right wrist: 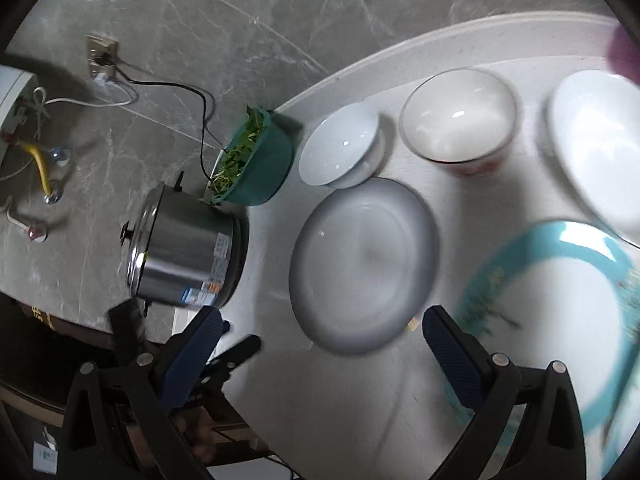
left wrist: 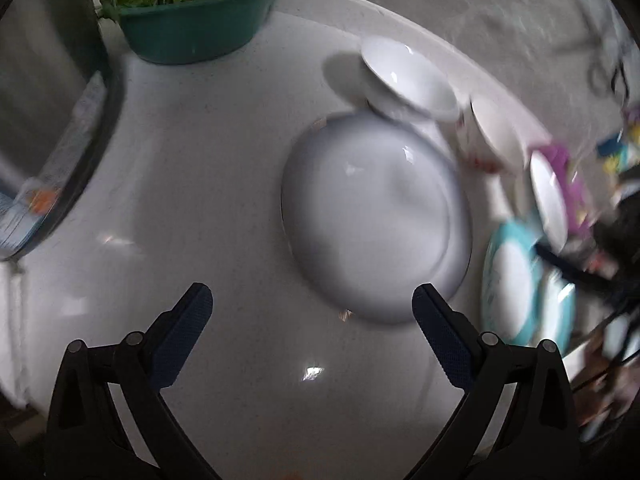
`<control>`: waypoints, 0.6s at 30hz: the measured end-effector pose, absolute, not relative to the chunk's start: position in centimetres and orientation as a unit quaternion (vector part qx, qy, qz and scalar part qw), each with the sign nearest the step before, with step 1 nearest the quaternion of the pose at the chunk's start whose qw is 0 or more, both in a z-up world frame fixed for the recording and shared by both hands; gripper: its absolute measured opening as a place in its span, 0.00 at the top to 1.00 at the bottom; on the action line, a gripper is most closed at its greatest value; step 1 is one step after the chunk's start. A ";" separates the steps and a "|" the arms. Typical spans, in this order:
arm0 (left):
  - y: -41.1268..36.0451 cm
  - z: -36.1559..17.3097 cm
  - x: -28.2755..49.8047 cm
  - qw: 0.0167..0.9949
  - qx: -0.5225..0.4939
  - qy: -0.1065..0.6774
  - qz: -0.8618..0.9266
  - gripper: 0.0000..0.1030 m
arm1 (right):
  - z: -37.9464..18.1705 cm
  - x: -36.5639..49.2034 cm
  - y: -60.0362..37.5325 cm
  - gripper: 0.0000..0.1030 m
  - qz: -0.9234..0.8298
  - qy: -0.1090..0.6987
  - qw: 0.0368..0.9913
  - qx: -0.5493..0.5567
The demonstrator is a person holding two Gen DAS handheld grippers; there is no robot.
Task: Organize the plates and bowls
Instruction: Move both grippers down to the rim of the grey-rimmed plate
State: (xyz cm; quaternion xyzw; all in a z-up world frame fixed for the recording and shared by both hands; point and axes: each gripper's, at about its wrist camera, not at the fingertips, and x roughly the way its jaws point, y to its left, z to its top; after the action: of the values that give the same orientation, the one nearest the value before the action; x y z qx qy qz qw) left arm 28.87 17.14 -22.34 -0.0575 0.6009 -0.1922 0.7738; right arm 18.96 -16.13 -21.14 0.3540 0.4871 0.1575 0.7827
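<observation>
Both tools spread wide and empty, left tool and right tool near grey plate; rushed grab could knock the small white bowl touching its rim.

plate mid-counter | small bowl behind | pot left

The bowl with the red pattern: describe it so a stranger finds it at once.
On the white round table, look past the grey-rimmed round plate toward the far edge. The deep white bowl with red pattern stands upright there, right of a tilted plain white bowl; only it has red outside.
</observation>
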 end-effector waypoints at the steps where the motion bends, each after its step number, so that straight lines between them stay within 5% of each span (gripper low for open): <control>1: 17.3 -22.6 29.9 0.774 -0.058 0.596 -0.203 0.02 | -21.7 19.7 -15.7 0.02 0.155 0.491 0.779 0.358; 7: 16.9 -25.1 34.5 0.746 -0.049 0.610 -0.262 0.03 | -24.7 21.9 -16.5 0.13 0.130 0.513 0.762 0.374; 15: 15.1 -27.0 36.5 0.709 -0.062 0.624 -0.322 0.26 | -27.1 22.6 -18.8 0.22 0.102 0.537 0.748 0.376; 18: 13.8 -27.7 36.7 0.702 -0.054 0.630 -0.327 0.27 | -28.2 22.9 -18.9 0.24 0.100 0.550 0.739 0.377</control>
State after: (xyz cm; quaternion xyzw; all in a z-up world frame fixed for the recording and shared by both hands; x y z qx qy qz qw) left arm 36.74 13.84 -27.73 -0.0545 0.6299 -0.3271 0.7023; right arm 22.85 -18.95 -28.23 0.3770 0.5498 0.1003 0.7386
